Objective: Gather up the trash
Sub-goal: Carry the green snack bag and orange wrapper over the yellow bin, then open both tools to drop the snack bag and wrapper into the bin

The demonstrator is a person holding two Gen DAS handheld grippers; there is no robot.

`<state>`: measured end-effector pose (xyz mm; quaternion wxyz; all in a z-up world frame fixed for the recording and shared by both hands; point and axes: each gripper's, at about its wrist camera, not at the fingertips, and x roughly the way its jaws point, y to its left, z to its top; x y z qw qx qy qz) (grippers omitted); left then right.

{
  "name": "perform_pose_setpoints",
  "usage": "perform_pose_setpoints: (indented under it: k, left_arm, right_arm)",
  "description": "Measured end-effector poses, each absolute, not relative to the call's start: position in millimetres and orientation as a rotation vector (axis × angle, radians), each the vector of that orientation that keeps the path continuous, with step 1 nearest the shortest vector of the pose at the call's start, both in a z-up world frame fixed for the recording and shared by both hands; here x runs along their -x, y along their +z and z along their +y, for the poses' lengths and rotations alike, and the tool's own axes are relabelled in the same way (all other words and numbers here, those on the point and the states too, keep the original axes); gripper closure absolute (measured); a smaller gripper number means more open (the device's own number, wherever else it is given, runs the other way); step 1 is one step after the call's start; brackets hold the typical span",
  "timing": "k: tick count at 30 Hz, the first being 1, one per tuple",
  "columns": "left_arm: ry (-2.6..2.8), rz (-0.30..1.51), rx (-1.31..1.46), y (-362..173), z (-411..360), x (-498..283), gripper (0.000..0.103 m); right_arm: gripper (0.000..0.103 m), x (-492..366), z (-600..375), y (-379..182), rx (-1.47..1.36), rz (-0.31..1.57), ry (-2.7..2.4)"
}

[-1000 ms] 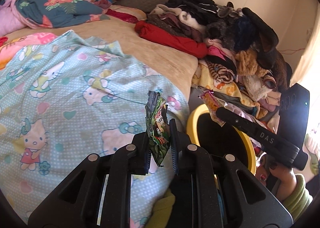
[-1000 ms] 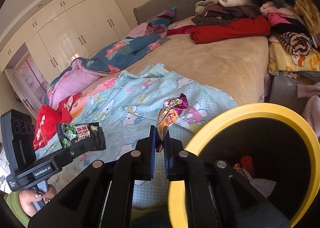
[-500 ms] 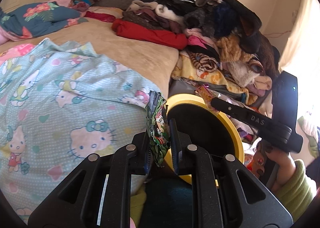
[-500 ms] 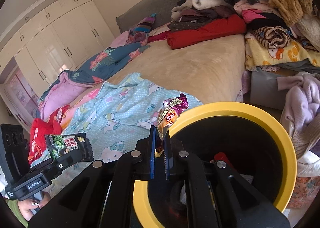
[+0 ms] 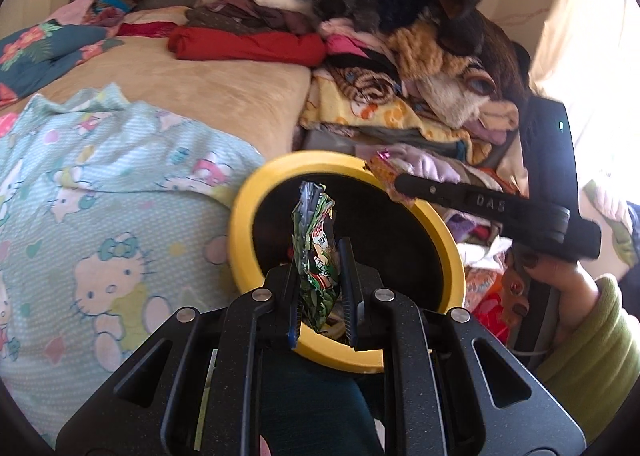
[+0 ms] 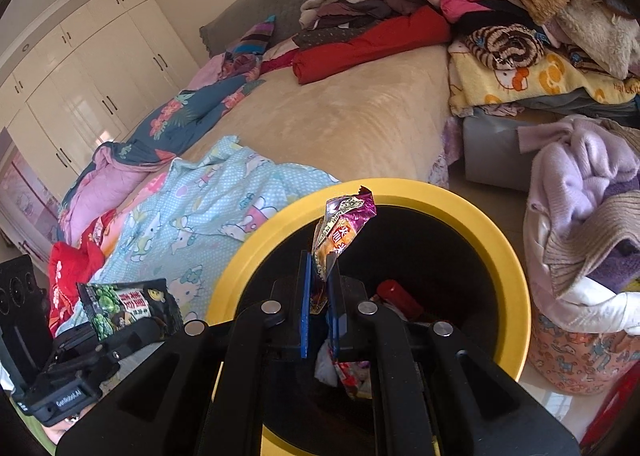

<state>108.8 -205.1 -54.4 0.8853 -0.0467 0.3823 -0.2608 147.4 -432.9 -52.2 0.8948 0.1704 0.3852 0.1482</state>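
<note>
My left gripper (image 5: pixel 320 292) is shut on a green snack wrapper (image 5: pixel 316 256) and holds it over the near rim of the yellow-rimmed black trash bin (image 5: pixel 240 223). My right gripper (image 6: pixel 320 296) is shut on a purple and orange wrapper (image 6: pixel 340 232), held above the bin's opening (image 6: pixel 516 284). The bin holds some trash, including a red piece (image 6: pixel 400 296). The left gripper with its green wrapper (image 6: pixel 128 308) shows at the lower left of the right wrist view. The right gripper (image 5: pixel 400 185) shows across the bin in the left wrist view.
The bin stands beside a bed with a Hello Kitty blanket (image 5: pixel 100 195) and a tan cover (image 6: pixel 352 123). A tall pile of clothes (image 5: pixel 380 23) lies on the bed's far side. A basket of laundry (image 6: pixel 580 223) stands right of the bin. White wardrobes (image 6: pixel 80 67) line the far wall.
Both grippers have moved from over the bed to over the trash bin, each still holding its wrapper. The bin now fills the middle of both views.
</note>
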Motion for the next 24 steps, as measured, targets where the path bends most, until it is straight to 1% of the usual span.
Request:
perform_pose_setpoints:
  k: [3, 16, 17, 19, 20, 21, 23, 24]
  left_arm:
    - [-0.566, 0.824, 0.077, -61.7, -218.5, -111.0, 0.092]
    - [-0.628, 0.895, 0.008, -85.2, -261.6, -129.1, 0.092]
    - [-0.633, 0.901, 0.003, -86.7, -264.4, -130.7, 0.092]
    - [-0.639, 0.909, -0.009, -88.6, -269.7, -133.7, 0.091]
    - [-0.646, 0.911, -0.01, -89.3, -271.3, -135.0, 0.091]
    - [-0.649, 0.912, -0.012, -89.8, -273.1, -135.5, 0.089]
    - [-0.651, 0.912, -0.019, -90.7, -274.8, -136.1, 0.075]
    - [-0.65, 0.911, -0.023, -90.9, -275.5, -136.2, 0.065]
  right_arm:
    - [0.093, -145.8, -442.0, -54.7, -0.374, 0.801, 0.293]
    - [0.092, -143.0, -464.9, -58.2, -0.425, 0.788, 0.261]
    - [0.091, -143.6, -466.7, -58.5, -0.428, 0.787, 0.261]
    - [0.084, -143.3, -470.0, -58.7, -0.437, 0.781, 0.256]
    - [0.083, -143.2, -471.2, -58.9, -0.44, 0.781, 0.256]
    - [0.08, -143.1, -472.4, -58.8, -0.439, 0.78, 0.254]
    - [0.075, -143.0, -474.0, -58.4, -0.438, 0.779, 0.249]
    - [0.07, -142.6, -474.7, -58.0, -0.438, 0.778, 0.248]
